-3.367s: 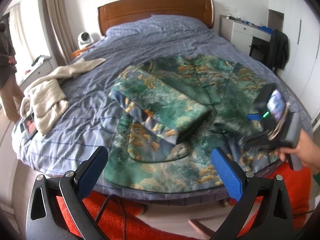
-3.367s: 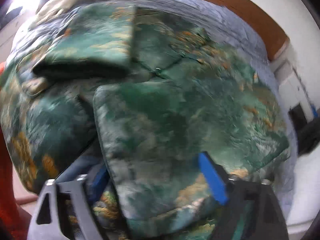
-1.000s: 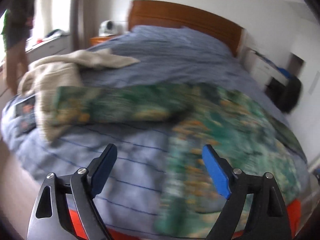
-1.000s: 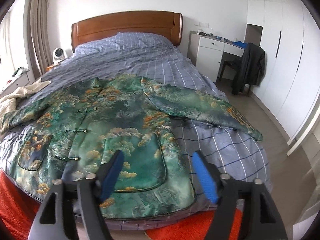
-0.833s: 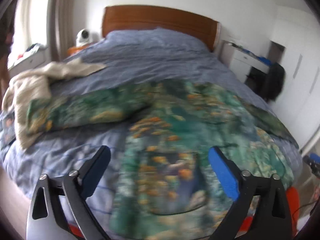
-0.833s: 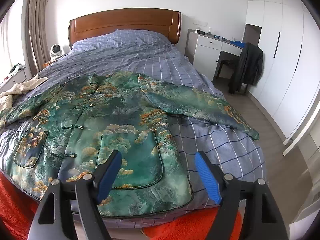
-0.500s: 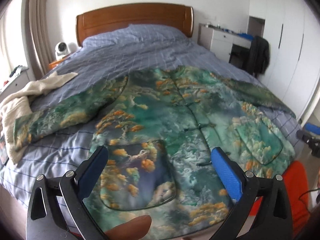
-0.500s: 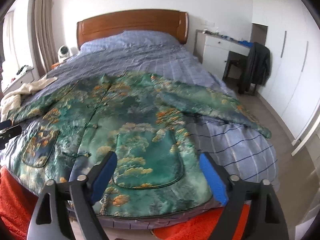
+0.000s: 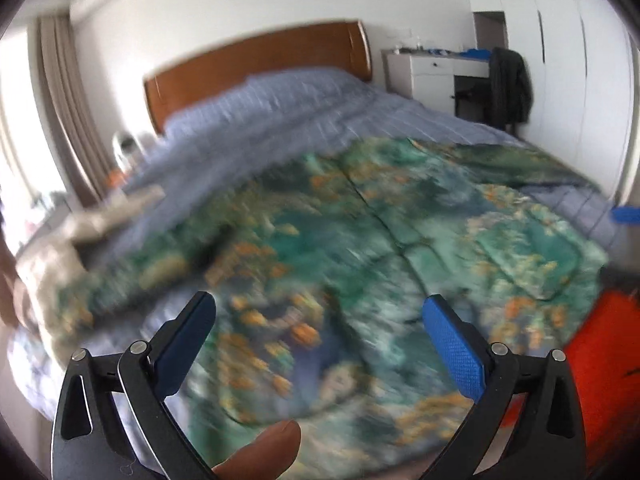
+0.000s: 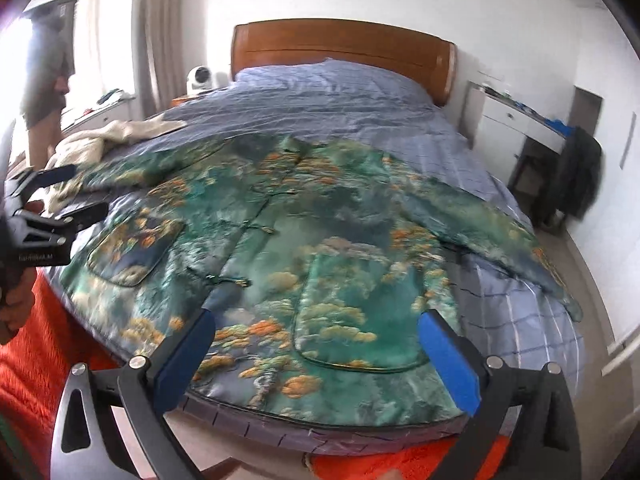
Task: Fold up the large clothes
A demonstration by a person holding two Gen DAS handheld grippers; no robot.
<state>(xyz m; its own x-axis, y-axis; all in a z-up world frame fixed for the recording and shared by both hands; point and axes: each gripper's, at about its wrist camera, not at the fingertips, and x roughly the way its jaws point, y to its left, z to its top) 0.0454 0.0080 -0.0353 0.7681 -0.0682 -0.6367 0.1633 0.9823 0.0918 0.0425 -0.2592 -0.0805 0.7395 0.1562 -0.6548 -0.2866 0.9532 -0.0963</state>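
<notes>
A large green jacket with orange and white cloud print (image 10: pixel 320 248) lies spread open, front up, on the bed, sleeves stretched to both sides; it also shows, blurred, in the left wrist view (image 9: pixel 360 264). My right gripper (image 10: pixel 316 344) is open and empty, just above the jacket's hem at the bed's foot. My left gripper (image 9: pixel 320 332) is open and empty over the jacket's left front pocket; it also shows at the left edge of the right wrist view (image 10: pixel 52 196).
The bed (image 10: pixel 340 92) has a blue checked cover and wooden headboard (image 10: pixel 340 44). A cream garment (image 10: pixel 100 140) lies at its left side. An orange rug (image 10: pixel 32 344) lies at the foot. A person (image 10: pixel 44 80) stands far left. A desk and dark chair (image 10: pixel 576 172) stand right.
The jacket went from folded to spread flat. In the last half second both grippers have shifted left and closer to the hem, the left view blurring with motion. Both jaws stay open.
</notes>
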